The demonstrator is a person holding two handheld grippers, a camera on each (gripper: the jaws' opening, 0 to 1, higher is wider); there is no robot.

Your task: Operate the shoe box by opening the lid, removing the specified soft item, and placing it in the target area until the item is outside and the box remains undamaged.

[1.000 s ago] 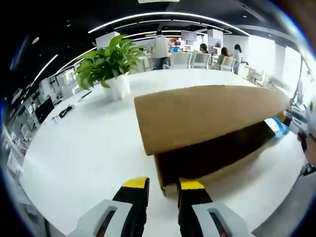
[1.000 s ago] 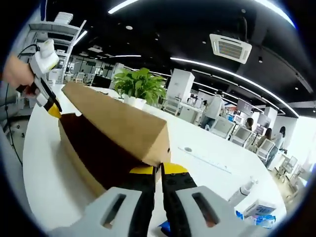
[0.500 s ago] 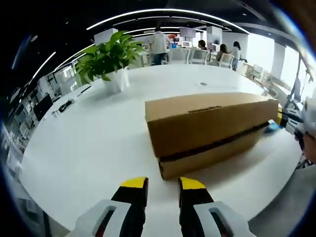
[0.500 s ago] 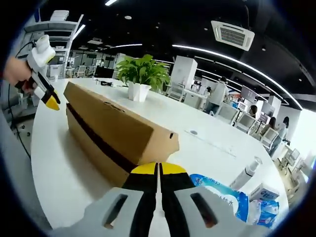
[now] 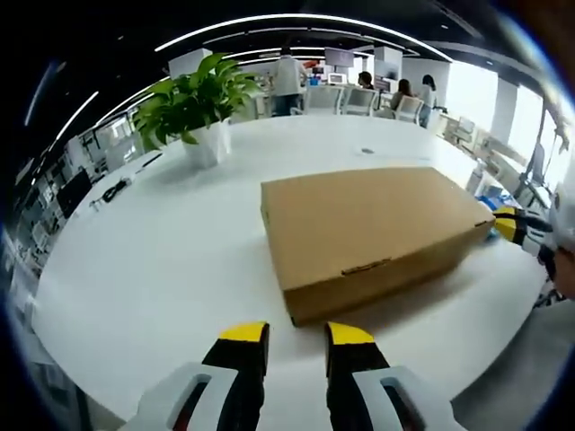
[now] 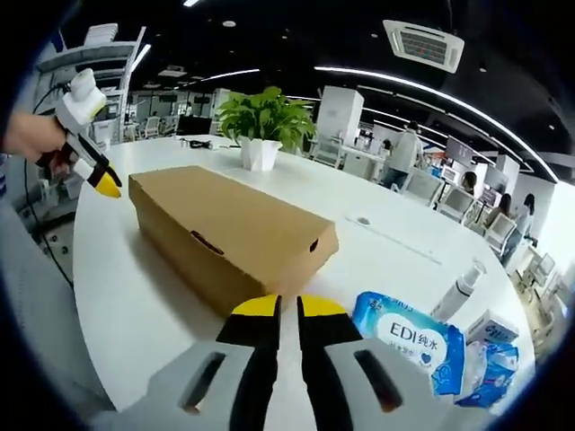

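Brown cardboard makes up the long, flat shoe box [image 5: 373, 232], which lies on the round white table [image 5: 162, 269] with its lid shut all the way down. In the right gripper view the same shoe box [image 6: 229, 235] is seen from its other end, and a small round hole is seen in the short end wall.

The left gripper [image 5: 296, 337] is seen just in front of the near corner of the shoe box, apart from it and above the bare table. Its two yellow-tipped jaws are held a little apart, and nothing is between them. In the right gripper view the left gripper [image 6: 101, 182] is seen beyond the far end of the shoe box, held in a person's hand [image 6: 31, 135].

The right gripper [image 6: 287, 310] is seen just in front of the near end of the shoe box, not touching it. Its jaws are pressed almost together, with only a thin gap, and nothing is held. In the left gripper view the right gripper [image 5: 510, 224] is seen at the far corner of the shoe box.

A green plant in a white pot [image 5: 199, 112] stands behind the shoe box. A blue and white pack of wipes [image 6: 409, 337] lies beside the shoe box, close to the right gripper, with a clear spray bottle [image 6: 460, 289] near the pack.
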